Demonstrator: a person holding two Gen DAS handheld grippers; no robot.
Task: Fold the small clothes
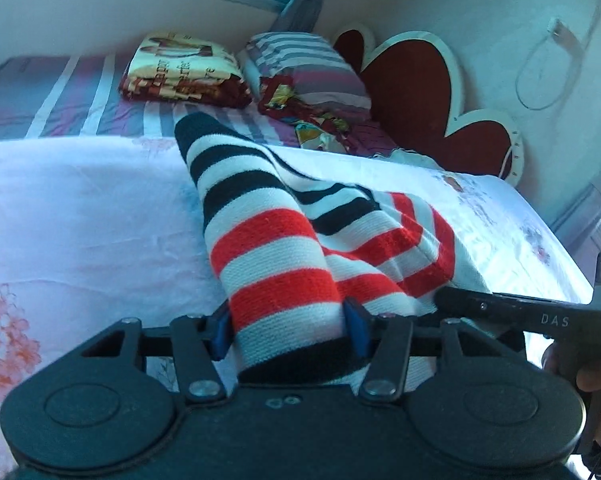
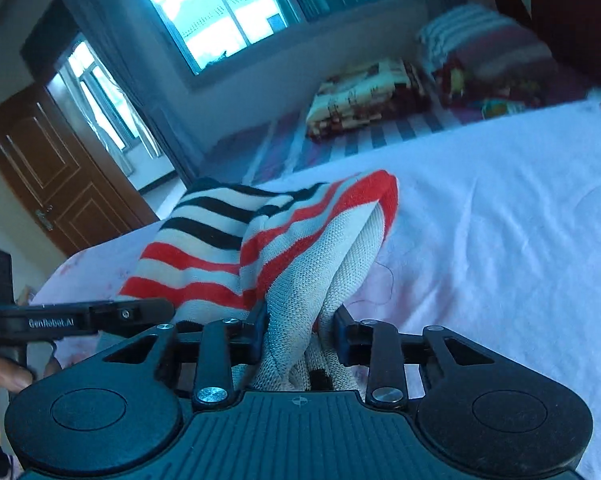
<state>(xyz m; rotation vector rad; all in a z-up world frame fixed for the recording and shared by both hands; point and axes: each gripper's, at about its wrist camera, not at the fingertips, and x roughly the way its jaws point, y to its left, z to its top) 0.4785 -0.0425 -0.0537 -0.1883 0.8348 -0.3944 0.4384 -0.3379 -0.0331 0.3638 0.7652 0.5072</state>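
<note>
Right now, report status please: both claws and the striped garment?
Left claw shut on striped garment. Right claw shut on its other edge. Garment lifted at near end, rest on white sheet. Nothing blocking.

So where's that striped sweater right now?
The striped sweater lies on the pale bedsheet near the bed's edge, its near end bunched up between both tools, the left tool and the right tool.

Left gripper (image 1: 288, 328): angled down, blue pads pressed on both sides of striped knit garment (image 1: 276, 264), jaws clamped. Right gripper (image 2: 300, 334): angled down, jaws pinched on bunched knit. Grippers side by side, close. Bare fingers (image 1: 592, 380) wrapped on right handle.
</note>
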